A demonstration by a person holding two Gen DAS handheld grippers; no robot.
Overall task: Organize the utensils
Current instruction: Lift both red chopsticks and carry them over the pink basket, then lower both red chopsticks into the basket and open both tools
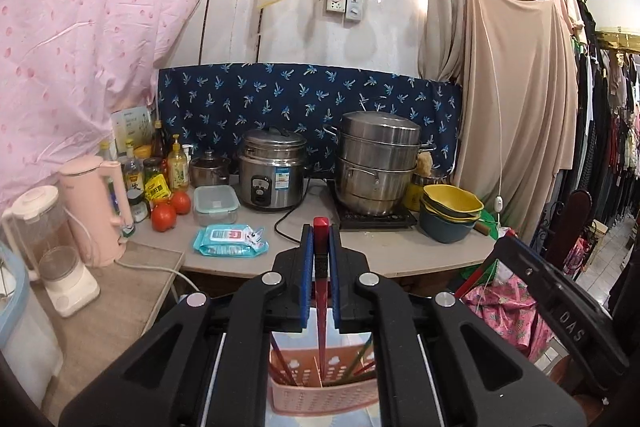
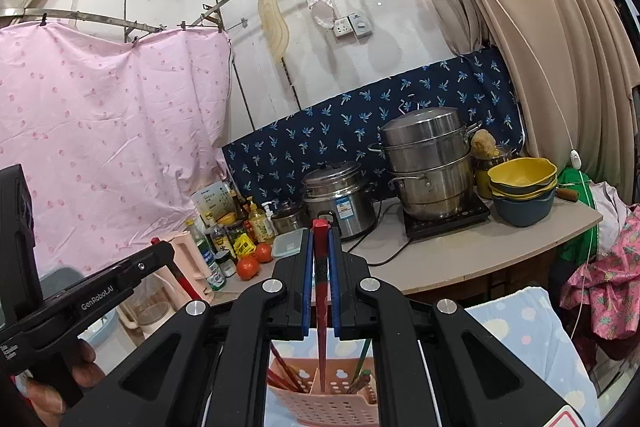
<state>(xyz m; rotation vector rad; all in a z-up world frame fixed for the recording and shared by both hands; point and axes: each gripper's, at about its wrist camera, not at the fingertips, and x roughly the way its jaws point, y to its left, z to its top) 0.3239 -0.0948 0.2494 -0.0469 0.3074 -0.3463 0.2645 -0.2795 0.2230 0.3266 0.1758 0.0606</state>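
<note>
Landmark: pink perforated utensil holder (image 1: 320, 383), standing on a pale dotted cloth (image 2: 516, 327), seen low in both wrist views, in front of the counter (image 1: 400, 247).
Left gripper (image 1: 320, 259): jaws clamped on a red chopstick (image 1: 321, 307), held upright, tip hanging over the holder's middle divider, top end poking out above the blue pads.
Right gripper (image 2: 320, 263): jaws likewise clamped on a second red chopstick (image 2: 321, 307), upright, tip just over the divider of the holder (image 2: 320, 395).
Holder contents: several chopsticks already standing in it, reddish ones (image 2: 286, 375) in the left compartment, greenish ones (image 2: 362, 367) in the right; exact count not readable.
Contact: cannot tell whether either held tip is inside a compartment or only above the rim.
Progress: judged well under way, with part of the set sorted by colour and two red sticks in hand, not yet dropped.
Left to do: probably lowering both red sticks into the left compartment beside the other reddish ones, then releasing; no loose utensils visible near the holder, though the gripper bodies hide much of that area.
Beyond the holder: rice cooker (image 1: 272, 167), steamer pot (image 1: 376, 163), stacked bowls (image 1: 452, 211), all on the counter, well apart from the holder.
</note>
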